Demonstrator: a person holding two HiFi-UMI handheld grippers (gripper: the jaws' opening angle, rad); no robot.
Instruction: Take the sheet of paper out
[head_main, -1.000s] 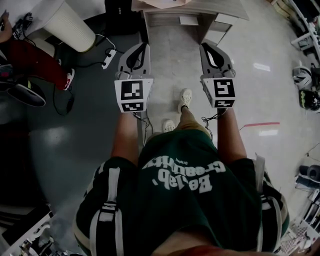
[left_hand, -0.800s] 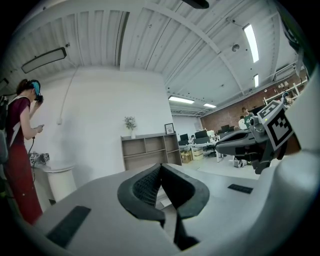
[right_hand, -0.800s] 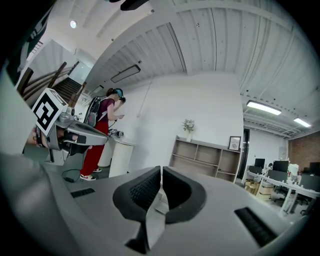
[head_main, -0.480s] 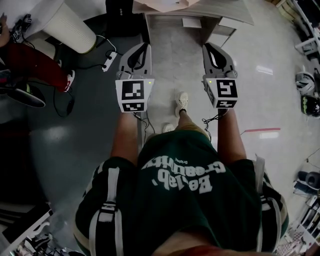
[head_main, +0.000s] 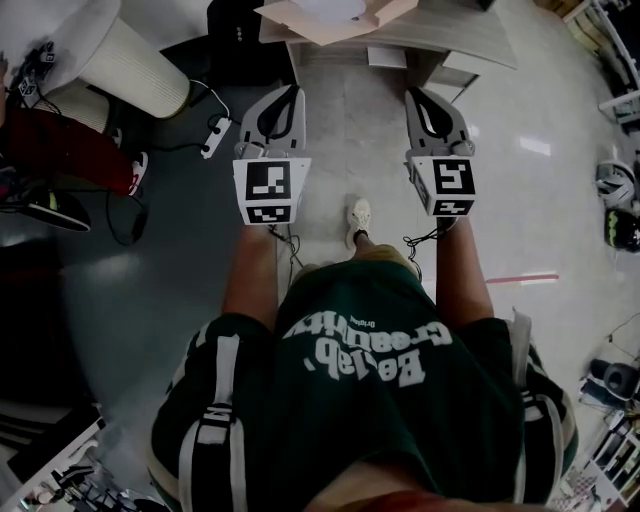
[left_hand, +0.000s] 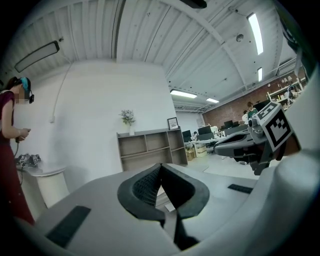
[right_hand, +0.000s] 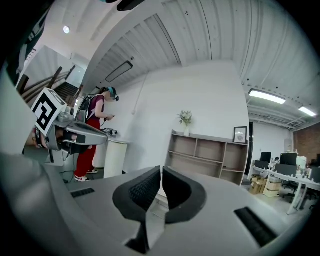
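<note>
The box (head_main: 340, 22) on the desk (head_main: 460, 40) is cut off at the view's top; its white paper (head_main: 330, 8) barely shows, at 12 o'clock, well ahead of my left claw (head_main: 288, 95) and right claw (head_main: 414, 95), both pinched shut and empty.

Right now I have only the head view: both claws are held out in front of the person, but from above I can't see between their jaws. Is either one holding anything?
Observer: No. The left claw is shut, pads together, with nothing between them.
Operator: And the right one?
Observer: The right claw is shut too, and empty.
Operator: What do they point at?
Observer: An open shelf stands ahead, with a small plant and a framed picture on top.
</note>
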